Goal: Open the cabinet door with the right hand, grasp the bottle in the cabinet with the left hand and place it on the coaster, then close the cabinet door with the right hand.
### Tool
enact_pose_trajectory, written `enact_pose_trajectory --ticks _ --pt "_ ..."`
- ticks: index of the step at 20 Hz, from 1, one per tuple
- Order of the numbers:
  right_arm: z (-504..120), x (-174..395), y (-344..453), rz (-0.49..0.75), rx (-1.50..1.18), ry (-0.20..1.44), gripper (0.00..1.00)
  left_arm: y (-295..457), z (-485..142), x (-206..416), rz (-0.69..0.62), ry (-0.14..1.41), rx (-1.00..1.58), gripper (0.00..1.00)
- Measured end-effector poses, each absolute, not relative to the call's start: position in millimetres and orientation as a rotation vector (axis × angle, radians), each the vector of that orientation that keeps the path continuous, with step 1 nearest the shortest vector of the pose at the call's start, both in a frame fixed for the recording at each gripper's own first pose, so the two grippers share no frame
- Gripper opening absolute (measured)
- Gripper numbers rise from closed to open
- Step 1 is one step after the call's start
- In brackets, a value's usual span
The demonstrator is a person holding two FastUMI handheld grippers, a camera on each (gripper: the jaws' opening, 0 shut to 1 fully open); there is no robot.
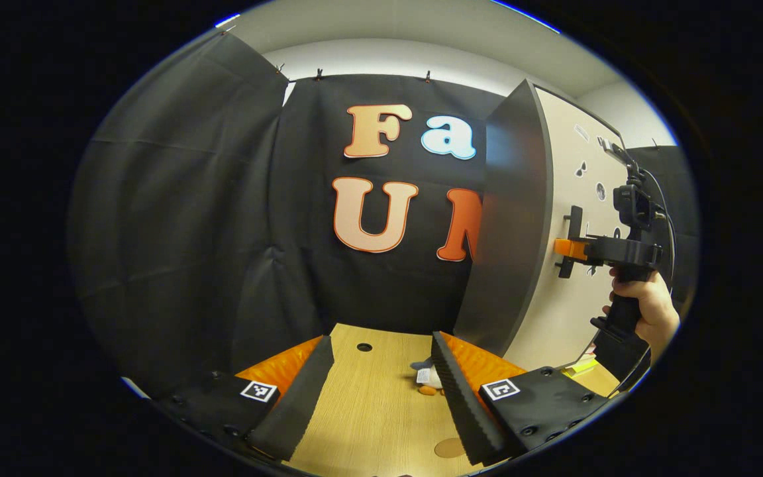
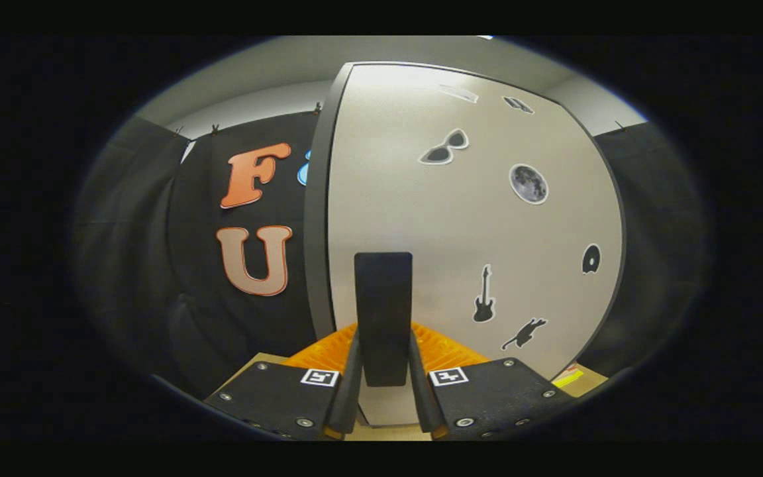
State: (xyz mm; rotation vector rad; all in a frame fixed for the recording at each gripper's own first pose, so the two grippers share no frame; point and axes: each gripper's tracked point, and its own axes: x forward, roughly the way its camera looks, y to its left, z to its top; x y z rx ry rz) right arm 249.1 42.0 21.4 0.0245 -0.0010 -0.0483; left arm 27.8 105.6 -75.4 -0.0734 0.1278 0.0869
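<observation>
Pale cabinet door (image 2: 461, 225) stands ajar with my right gripper (image 2: 385, 391) clamped on its handle (image 2: 383, 311), my left gripper (image 1: 381, 397) wide and empty, so the bottle's unfetched.

wood-grain table (image 1: 368, 397), matt cabinet door (image 2: 421, 218)

Right gripper (image 1: 570, 249): black body, cable, perhaps pistol grip
</observation>
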Motion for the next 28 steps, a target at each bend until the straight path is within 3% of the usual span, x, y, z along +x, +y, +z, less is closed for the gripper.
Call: enact_pose_trajectory --ticks 10,15,18,28 --pt "23.4 196.5 40.7 -0.032 0.083 0.015 0.2 75.6 -72.2 10.7 0.03 0.128 -0.043 0.96" --pt "17.0 114.0 -3.0 -0.074 0.101 0.013 0.22 51.9 -74.5 -2.2 -0.001 0.135 -0.037 0.96" --pt "14.2 77.5 -30.9 -0.093 0.121 0.006 0.17 36.8 -76.6 -8.5 -0.023 0.14 -0.037 0.96" --pt "11.1 1.0 -104.3 -0.199 0.129 -0.005 0.17 0.8 -72.4 -26.0 -0.063 0.126 -0.012 0.96"
